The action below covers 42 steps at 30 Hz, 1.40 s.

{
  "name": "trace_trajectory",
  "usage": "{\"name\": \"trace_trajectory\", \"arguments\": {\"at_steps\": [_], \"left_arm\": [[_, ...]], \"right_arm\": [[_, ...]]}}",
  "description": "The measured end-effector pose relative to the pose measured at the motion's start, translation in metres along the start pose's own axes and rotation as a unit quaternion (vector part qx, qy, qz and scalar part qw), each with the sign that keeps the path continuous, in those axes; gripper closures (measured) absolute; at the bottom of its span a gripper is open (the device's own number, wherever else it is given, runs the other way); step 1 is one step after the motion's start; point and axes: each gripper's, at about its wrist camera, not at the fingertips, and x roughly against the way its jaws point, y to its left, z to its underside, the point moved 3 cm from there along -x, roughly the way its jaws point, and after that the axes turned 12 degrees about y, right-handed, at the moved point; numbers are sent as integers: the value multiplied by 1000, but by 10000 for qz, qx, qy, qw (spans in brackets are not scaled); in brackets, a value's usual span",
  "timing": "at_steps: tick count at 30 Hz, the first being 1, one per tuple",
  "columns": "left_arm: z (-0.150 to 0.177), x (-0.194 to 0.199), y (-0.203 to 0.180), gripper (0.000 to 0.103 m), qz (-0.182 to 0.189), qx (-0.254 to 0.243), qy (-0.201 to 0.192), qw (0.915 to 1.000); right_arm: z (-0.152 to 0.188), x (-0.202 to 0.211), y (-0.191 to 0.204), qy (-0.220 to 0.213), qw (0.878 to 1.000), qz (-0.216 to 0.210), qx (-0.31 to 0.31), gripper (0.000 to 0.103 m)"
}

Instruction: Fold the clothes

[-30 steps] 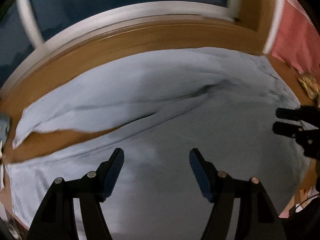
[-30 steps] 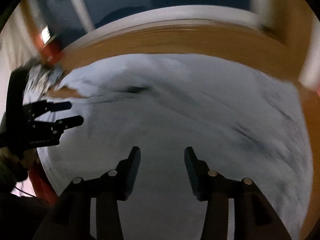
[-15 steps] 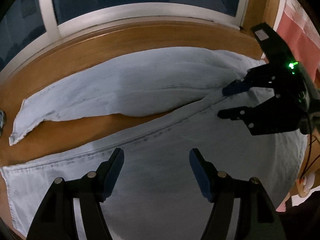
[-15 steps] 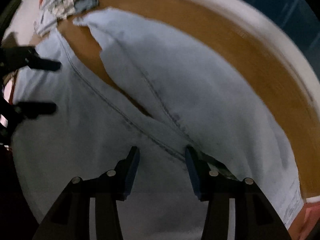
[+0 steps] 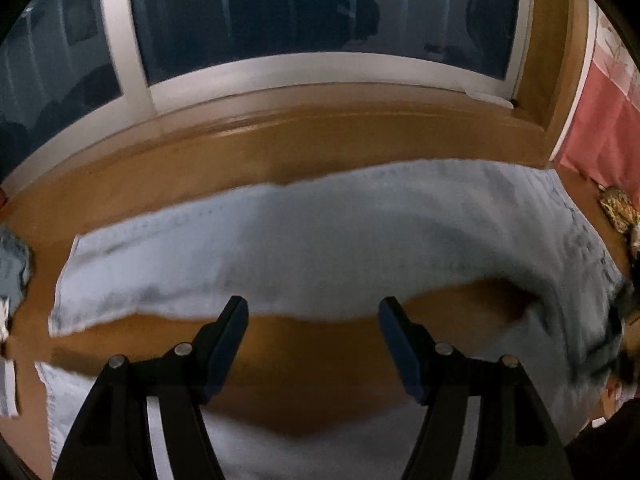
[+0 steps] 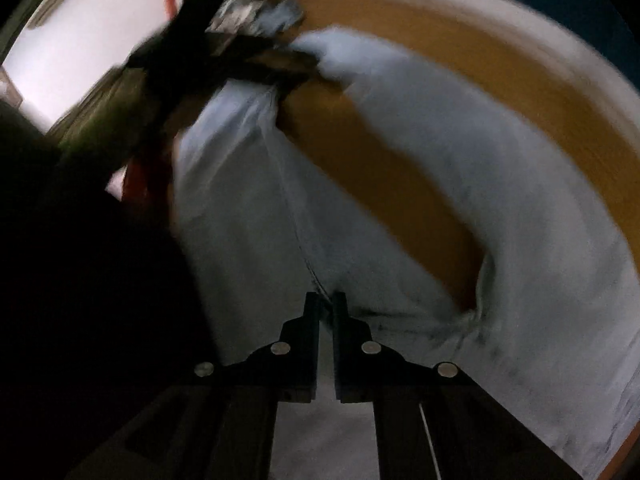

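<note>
Left side: the left gripper stands with jaws wide apart and nothing between them, poised over the bare strip of wooden surface that shows between the two legs of the jeans. The light denim jeans lie spread flat on the surface, legs apart in a V; the far leg's hem lies toward the left, and the nearer leg runs under the left gripper.

Right side: the right gripper has its jaws drawn together on a pinch of denim along the seam near the crotch. The far hems are blurred by motion and partly hidden behind a dark shape.

Judgement: the step in hand appears to be bringing one leg over the other, with the right gripper anchoring the seat. The next move likely calls for the left gripper to take a leg edge and carry it across, seams aligned.

Edges and room: a window frame bounds the far side; bare surface lies between it and the jeans. A blue cloth sits at the left edge, small clutter at the right.
</note>
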Motion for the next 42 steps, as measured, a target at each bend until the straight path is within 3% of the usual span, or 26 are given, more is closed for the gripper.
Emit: {"name": "trace_trajectory", "arguments": {"at_steps": [4,9,13,16,17,18,20,23,28,33,36,42], "left_arm": [[-12,-12,2,37,-48,-28,108,9999],[-27,-26,4,37,-109,-64,243,9996],[-40,-38,6,37,-158,-92,351,9992],[-40,-51,9,37,-182,-94,559,9982],[-40,-57,10,37,-156,-82,623,9979],[-38,-63,11,37,-165,-55,711,9973],[-31,-75,12,37,-306,49,947,9950],[-13,-79,14,36,-347,243,1135,9926],[7,-74,16,35,-330,506,1214,9908],[18,-64,14,36,-458,694,1208,9892],[15,-54,37,36,-639,755,1097,9890],[6,-38,98,37,-1010,874,867,9872]], "right_arm": [[22,-37,13,660,9977,130,-15,96],[19,-26,3,423,9968,-117,-665,95],[2,16,1,-306,9936,-454,-988,91],[-20,52,-5,-1242,9848,-631,-1034,66],[-27,58,-10,-1447,9818,-569,-1093,53],[-35,56,-16,-1500,9807,-336,-1212,51],[-51,48,-28,-1538,9775,115,-1438,51],[-70,16,-43,-1199,9765,610,-1685,51],[-72,-18,-53,-617,9828,783,-1557,52],[-73,-23,-53,-534,9858,1113,-1142,51],[-80,-17,-57,-528,9861,949,-1261,51],[-113,16,-38,-1426,9679,170,-2062,51]]}}
